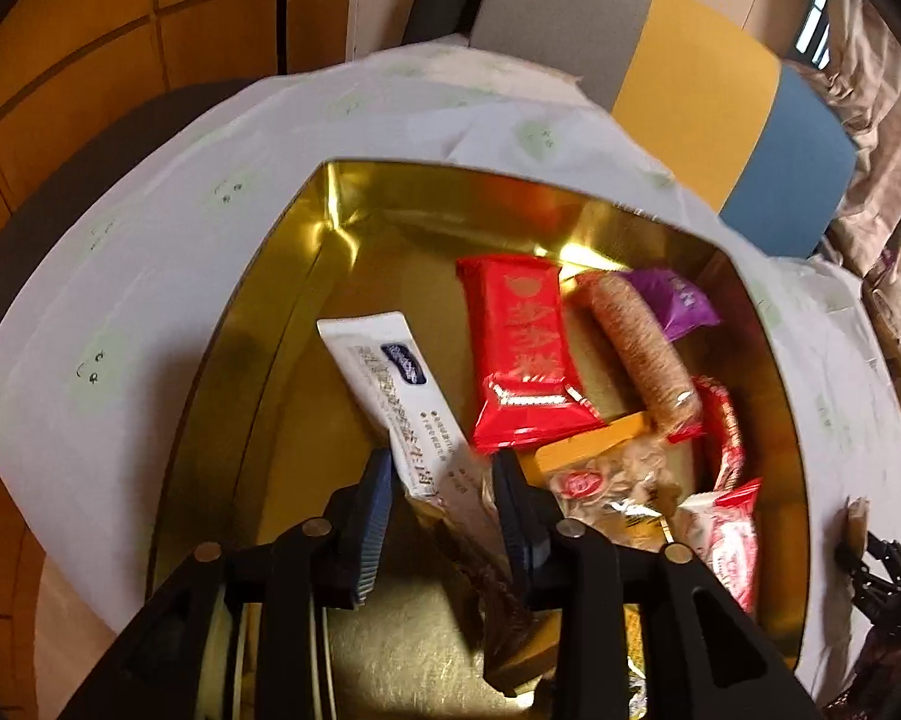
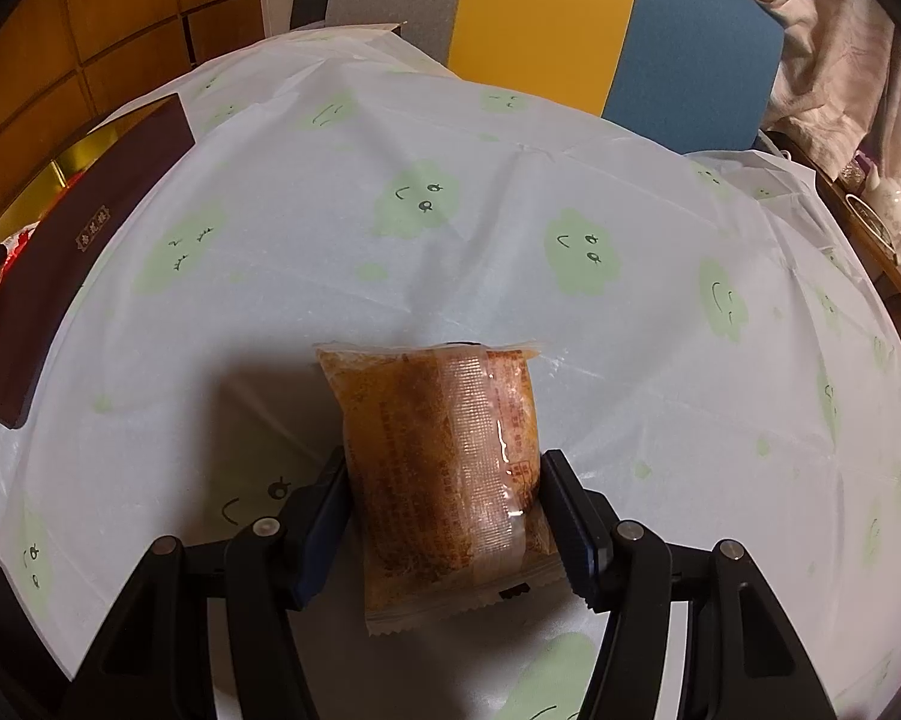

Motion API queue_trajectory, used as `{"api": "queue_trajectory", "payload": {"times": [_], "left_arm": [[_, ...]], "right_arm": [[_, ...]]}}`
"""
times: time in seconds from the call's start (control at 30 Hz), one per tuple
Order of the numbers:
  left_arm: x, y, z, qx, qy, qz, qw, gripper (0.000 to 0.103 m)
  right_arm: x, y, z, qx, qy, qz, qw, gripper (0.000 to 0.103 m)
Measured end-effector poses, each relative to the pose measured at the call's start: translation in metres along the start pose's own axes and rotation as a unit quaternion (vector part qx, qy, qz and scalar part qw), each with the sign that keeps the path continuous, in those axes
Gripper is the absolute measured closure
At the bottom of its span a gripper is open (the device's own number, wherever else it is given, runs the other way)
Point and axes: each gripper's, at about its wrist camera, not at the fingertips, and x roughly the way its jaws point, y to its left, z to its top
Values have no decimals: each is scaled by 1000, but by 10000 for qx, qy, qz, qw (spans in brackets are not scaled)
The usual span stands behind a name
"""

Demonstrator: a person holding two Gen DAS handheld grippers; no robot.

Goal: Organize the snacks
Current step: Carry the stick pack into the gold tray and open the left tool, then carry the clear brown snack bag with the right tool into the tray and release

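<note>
The left gripper (image 1: 444,474) is pointing steeply down into a gold tin (image 1: 252,330). Its jaws are standing partly apart with a white packet (image 1: 402,396) lying between them; the packet's near end is running close by the left pad, and I cannot tell whether either pad is pressing on it. The packet is slanting up and left across the tin's floor. To its right a red packet (image 1: 522,360), a brown roll (image 1: 642,348), a purple packet (image 1: 678,300), an orange piece (image 1: 594,444) and red-and-white wrappers (image 1: 726,528) are crowding the right half of the tin. The left half of the floor is lying bare up to the wall. The tin is sitting on a white cloth (image 1: 150,276) that is reaching past the rim on all visible sides.

The right gripper (image 2: 444,504) is also tilting steeply down over the cloth (image 2: 510,210). Its jaws are standing about half open, both pads flanking an orange snack bag (image 2: 438,468) and seeming to press its sides. The bag is standing on end, above the cloth. Around it the cloth is lying open in every direction. At far left a dark box wall (image 2: 72,252) is edging the cloth, with the gold inside showing behind it.
</note>
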Motion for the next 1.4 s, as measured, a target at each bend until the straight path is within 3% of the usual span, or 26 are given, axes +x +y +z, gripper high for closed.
{"api": "queue_trajectory", "payload": {"times": [0.3,0.6,1.4], "left_arm": [[-40,-3,-9,-236,-497,308,9980,65],[-79,-37,-29,204,-1007,239,9944,65],[-93,-70,-60,658,-1010,50,9927,65]], "right_arm": [[-1,1,0,-21,-4,-30,10000,41],[-1,1,-1,4,-3,-61,10000,41],[-9,9,-14,341,-199,-293,9988,43]]}}
